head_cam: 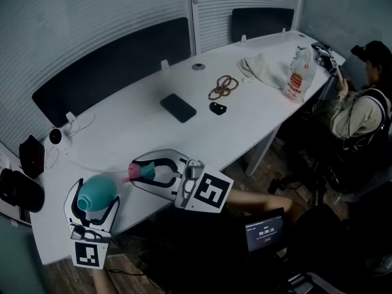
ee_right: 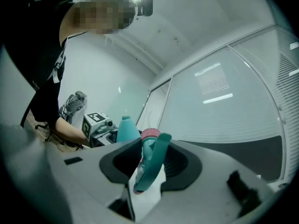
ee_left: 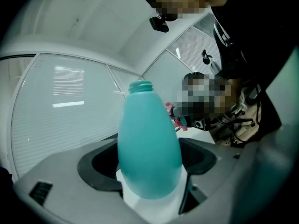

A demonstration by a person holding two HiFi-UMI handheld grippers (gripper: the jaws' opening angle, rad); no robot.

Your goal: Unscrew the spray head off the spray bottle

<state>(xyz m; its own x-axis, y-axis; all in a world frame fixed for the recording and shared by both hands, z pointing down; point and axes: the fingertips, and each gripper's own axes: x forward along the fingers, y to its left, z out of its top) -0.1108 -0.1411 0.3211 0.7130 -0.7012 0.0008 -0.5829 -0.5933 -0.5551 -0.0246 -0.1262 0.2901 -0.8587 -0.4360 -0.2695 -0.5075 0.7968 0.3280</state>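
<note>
**Head view.** The left gripper (head_cam: 95, 202) sits low at the near edge of the long white table (head_cam: 141, 133). Its jaws are clamped round the belly of the teal egg-shaped plastic spray bottle (head_cam: 97, 188). Just to its right is the right gripper (head_cam: 153, 171), jaws closed on the teal-and-pink plastic spray head (head_cam: 138, 171). Head and bottle are close together but apart. Farther up the table and well clear lie a black phone (head_cam: 178, 108), brown bead loops (head_cam: 223, 86) and a crumpled white cloth (head_cam: 260, 69).

**Left gripper view.** The bottle stands between the pads, gripped at its widest part. Its threaded neck (ee_left: 140, 85) is bare, so the head looks already off.

**Right gripper view.** The pads pinch the spray head, with its pink collar farthest from the camera and its trigger along the pad line. The bottle shows beyond it.

**Handling, as judged.**
- The bottle looks light, thin-walled and glossy. Its taper would let it slide towards the neck, so the wide belly is the sound hold, and a hard squeeze would dent it.
- The bottle is opaque, so I cannot tell whether it is full or empty.
- The head is small, stiff and light. It is best taken by the collar or body, since the trigger likely pivots.
</note>
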